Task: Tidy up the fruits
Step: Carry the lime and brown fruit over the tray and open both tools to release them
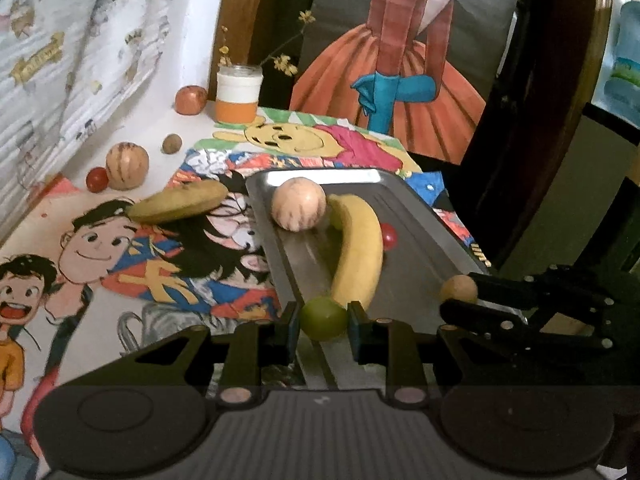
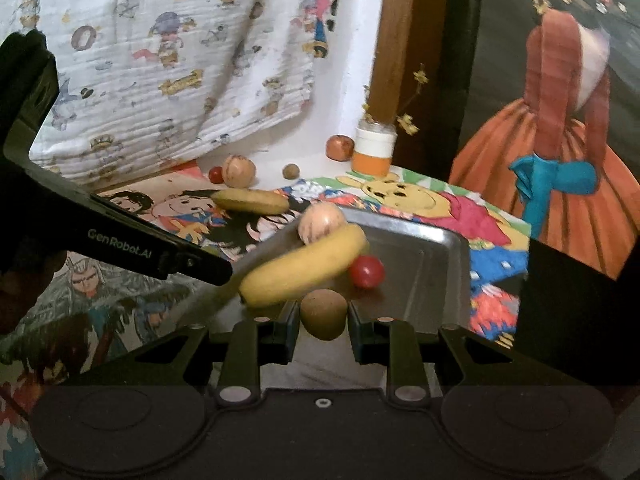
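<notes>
My left gripper [image 1: 323, 317]: fingers pinch green fruit [image 1: 322, 317] at metal tray's [image 1: 432, 216] near edge | my right gripper [image 2: 323, 317]: fingers pinch brown fruit [image 2: 323, 314] over tray, beside banana [image 2: 304, 266] | tray's right half bare.

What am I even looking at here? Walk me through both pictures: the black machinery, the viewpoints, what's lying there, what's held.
There is no robot. A person holds a two-finger tool in each hand, and each tool carries a fisheye camera looking forward along its fingers. The black parts at the bottom of each picture are that tool itself.

In the left tool's picture, the left tool is shut on a green grape. The right tool shows at the right edge.

In the right tool's picture it pinches a small brown fruit.

The metal tray holds a banana, a cherry tomato and a pale striped round fruit. A second banana and more fruit lie on the cartoon-printed cloth.
</notes>
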Demonstrator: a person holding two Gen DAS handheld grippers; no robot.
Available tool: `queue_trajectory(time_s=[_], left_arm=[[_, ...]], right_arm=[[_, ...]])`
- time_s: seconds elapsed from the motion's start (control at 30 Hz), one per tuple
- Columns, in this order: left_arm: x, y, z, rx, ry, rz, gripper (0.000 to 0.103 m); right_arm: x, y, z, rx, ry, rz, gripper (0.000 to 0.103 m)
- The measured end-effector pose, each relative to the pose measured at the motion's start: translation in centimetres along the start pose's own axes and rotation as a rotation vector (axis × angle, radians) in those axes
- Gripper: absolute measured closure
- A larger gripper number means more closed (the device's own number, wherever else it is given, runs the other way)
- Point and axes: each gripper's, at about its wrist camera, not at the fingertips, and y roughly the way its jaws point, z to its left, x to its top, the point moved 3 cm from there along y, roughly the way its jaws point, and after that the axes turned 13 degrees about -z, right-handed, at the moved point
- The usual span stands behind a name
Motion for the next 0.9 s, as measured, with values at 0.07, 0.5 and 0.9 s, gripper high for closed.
queue_trajectory(time_s=[0.07, 0.5, 0.9], left_arm=[[-0.4, 0.1, -0.5, -0.001, 0.004, 0.009, 0.075], [-1.6, 0.1, -2.6, -0.002, 0.039, 0.060, 0.075], [-1.7, 0.1, -2.7, 0.007, 0.040, 0.076, 0.075]], right_arm=[[-0.5, -0.5, -0.1, 0.002, 0.018, 0.000, 0.075], [-1.9, -1.5, 0.1, 0.029, 0.067, 0.004, 0.075], [-2.7, -1.3, -0.3, 0.030, 0.118, 0.027, 0.075]])
